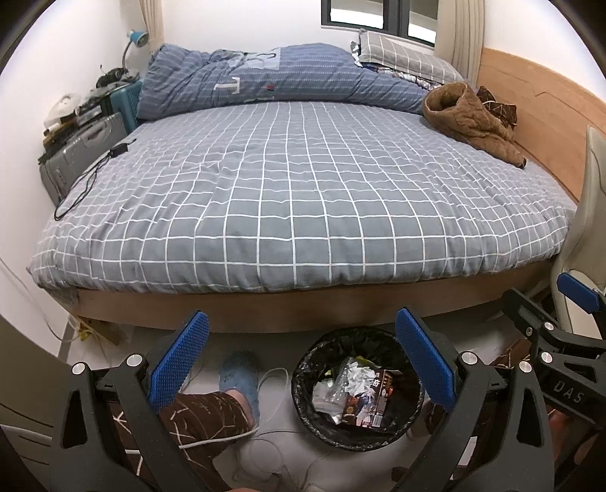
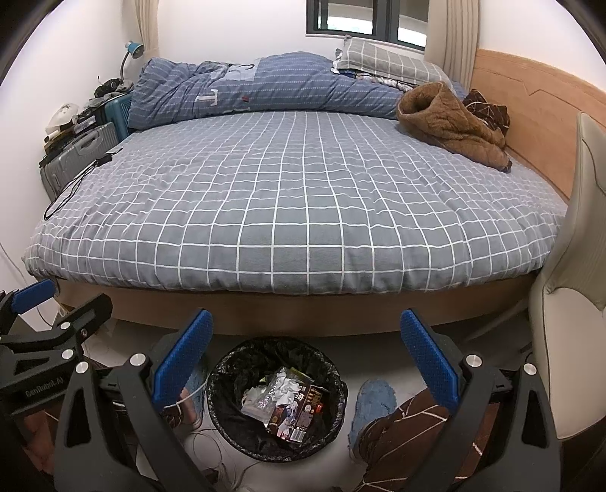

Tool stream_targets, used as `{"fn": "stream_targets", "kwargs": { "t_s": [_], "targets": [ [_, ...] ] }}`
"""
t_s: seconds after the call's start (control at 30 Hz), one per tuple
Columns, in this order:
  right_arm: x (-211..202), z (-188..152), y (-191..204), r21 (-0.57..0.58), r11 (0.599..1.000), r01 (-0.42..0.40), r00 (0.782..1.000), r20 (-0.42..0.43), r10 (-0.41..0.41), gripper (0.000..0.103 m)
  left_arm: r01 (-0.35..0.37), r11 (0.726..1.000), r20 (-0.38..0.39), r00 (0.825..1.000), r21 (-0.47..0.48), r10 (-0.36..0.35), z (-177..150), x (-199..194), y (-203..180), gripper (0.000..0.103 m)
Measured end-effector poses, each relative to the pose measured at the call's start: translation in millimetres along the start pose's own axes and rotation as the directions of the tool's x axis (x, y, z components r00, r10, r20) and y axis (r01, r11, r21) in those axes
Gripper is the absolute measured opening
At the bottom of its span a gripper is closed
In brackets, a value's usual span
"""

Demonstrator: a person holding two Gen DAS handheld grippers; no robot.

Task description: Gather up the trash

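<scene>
Only the right wrist view shows the chair [image 2: 568,340] fully; both tools, left tool [image 1: 299,363] and right tool [image 2: 305,363], hang spread over the bin [image 1: 358,390] beside the bed [image 1: 303,189].

A wide bed [image 1: 303,196] with grey checked sheet fills the white-walled room. Behind it, a dark-framed window [image 1: 378,17]; a wooden headboard [image 1: 530,113] on its right; suitcases [image 1: 83,147] and a blue lamp [image 1: 136,38] at its left.

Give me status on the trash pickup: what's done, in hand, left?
Done: the bin on the floor by the bed already holds crumpled paper, a clear wrapper and a printed box. In hand: nothing; the left gripper and right gripper are both open and empty above it. Left: no loose trash visible on the bedspread; only a brown jacket and a cable.
</scene>
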State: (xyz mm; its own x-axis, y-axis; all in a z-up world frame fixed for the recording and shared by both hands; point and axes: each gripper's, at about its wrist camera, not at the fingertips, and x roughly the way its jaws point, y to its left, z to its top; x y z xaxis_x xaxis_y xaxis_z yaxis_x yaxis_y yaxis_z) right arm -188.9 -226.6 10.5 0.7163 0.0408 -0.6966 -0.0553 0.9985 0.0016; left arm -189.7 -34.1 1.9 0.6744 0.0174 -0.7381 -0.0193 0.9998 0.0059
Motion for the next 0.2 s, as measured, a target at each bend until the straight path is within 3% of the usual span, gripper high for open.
{"fn": "stream_targets", "kwargs": {
  "t_s": [0.2],
  "targets": [
    [0.0,1.7,-0.5,-0.003,1.000,-0.002,1.000,0.001,0.002,0.095,0.001,1.000,-0.004,1.000,-0.016,-0.001,-0.5,1.6,5.3,0.097]
  ]
}}
